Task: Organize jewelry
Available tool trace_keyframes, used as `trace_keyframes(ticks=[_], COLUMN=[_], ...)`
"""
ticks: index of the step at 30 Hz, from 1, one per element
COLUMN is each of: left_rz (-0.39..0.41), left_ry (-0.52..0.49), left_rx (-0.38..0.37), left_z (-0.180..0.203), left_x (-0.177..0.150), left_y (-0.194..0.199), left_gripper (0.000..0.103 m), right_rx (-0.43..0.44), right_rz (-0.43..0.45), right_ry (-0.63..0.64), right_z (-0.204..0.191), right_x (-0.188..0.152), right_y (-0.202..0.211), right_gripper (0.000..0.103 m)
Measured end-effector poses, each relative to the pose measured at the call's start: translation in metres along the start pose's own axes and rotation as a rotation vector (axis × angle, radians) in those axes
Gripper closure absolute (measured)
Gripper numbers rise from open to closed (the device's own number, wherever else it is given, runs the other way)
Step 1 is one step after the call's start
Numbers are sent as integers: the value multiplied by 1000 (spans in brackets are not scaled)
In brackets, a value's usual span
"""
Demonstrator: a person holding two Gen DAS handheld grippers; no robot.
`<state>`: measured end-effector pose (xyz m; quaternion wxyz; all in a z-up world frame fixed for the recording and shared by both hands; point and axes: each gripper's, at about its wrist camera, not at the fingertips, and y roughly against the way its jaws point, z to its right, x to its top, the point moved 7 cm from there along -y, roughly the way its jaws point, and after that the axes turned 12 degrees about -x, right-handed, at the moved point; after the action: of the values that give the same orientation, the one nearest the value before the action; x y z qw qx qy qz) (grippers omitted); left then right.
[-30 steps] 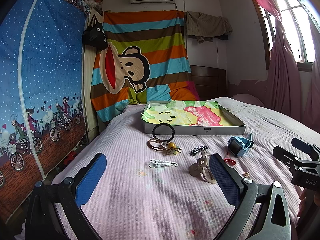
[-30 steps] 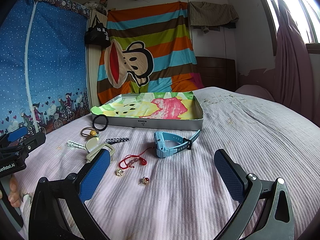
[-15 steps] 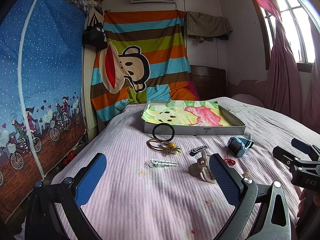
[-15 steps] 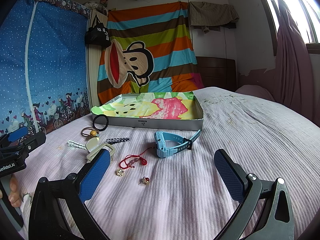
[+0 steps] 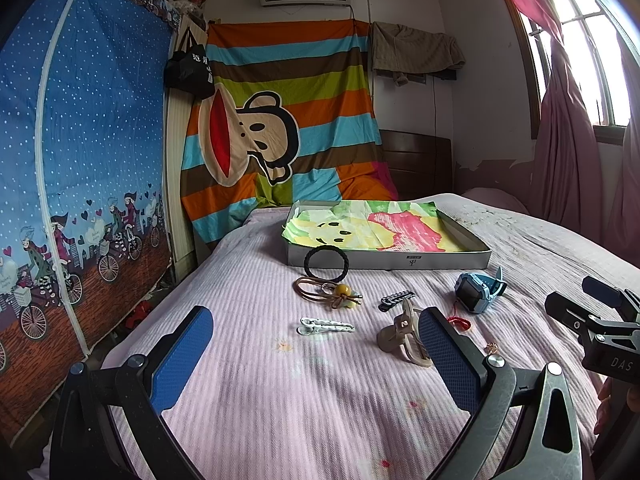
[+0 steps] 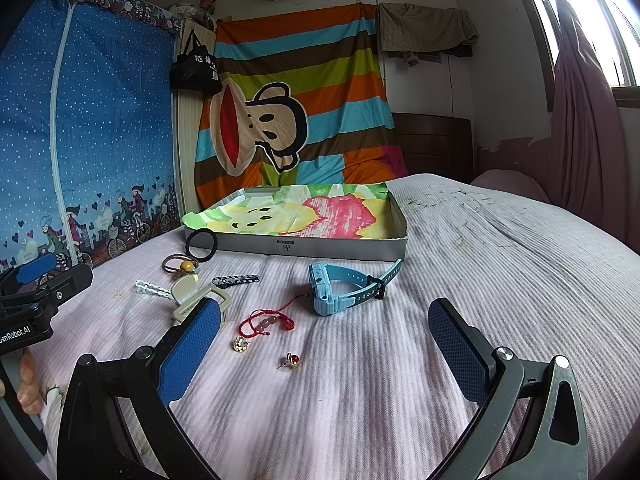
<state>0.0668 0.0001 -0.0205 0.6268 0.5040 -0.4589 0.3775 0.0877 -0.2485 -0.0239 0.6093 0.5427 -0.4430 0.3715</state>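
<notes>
Both grippers are low over the pink bedspread (image 5: pixel 260 400), pointing fwd toward the headboard end, roughly level w/ each other. Left gripper (image 5: pixel 316 356) has its jaws spread wide, nothing between the blue pads (image 5: pixel 182 356), just bare bedspread. Right gripper (image 6: pixel 324 344) same deal, jaws wide apart and gripping nothing. In the left cam you can see the right gripper's body off at the right edge, and in the right cam the left one sits at the left edge w/ a person's fingers (image 6: pixel 28 384) wrapped round its handle.

Jewelry is all loose on the bed, in front of the grey tray (image 5: pixel 400 260) lined w/ colourful paper. Nothing's in the tray afaict. Black hair tie (image 5: pixel 327 263) leans against the tray's front wall. Just in front of it a brown hair elastic w/ a yellow bead (image 5: pixel 332 291). White hair clip (image 5: pixel 325 325) lies flat nearer the left gripper, dark barrette (image 5: pixel 396 299) to its right. Beige claw clip (image 5: pixel 402 336) is right beside the left gripper's right pad; from the right cam it's partly behind the right gripper's left pad. Blue watch (image 6: pixel 344 288) sits on its side near the tray's right front corner, red string bracelet (image 6: pixel 266 320) just left of it, touching or nearly, can't tell. Closest to the right gripper: a small gold earring (image 6: pixel 241 344) and a red-stone earring (image 6: pixel 292 360), apart from each other, both btw the open jaws in that view.
</notes>
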Motion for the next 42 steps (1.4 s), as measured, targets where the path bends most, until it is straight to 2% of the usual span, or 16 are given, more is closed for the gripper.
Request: trace_keyframes(ticks=[30,35,42], left_rz=[-2,2,-16], left_ry=[2,1,22], left_rx=[5,21,-3], left_z=[0,1,6], left_x=[0,-2,2], left_y=[0,1,-7], left_gripper=[0,0,0], right_rx=[-1,-11,-41], right_rz=[0,11,27], right_ry=[1,7,21], right_z=[0,2,4], right_x=[1,3,8], right_y=[0,0,2], right_gripper=[1,1,1])
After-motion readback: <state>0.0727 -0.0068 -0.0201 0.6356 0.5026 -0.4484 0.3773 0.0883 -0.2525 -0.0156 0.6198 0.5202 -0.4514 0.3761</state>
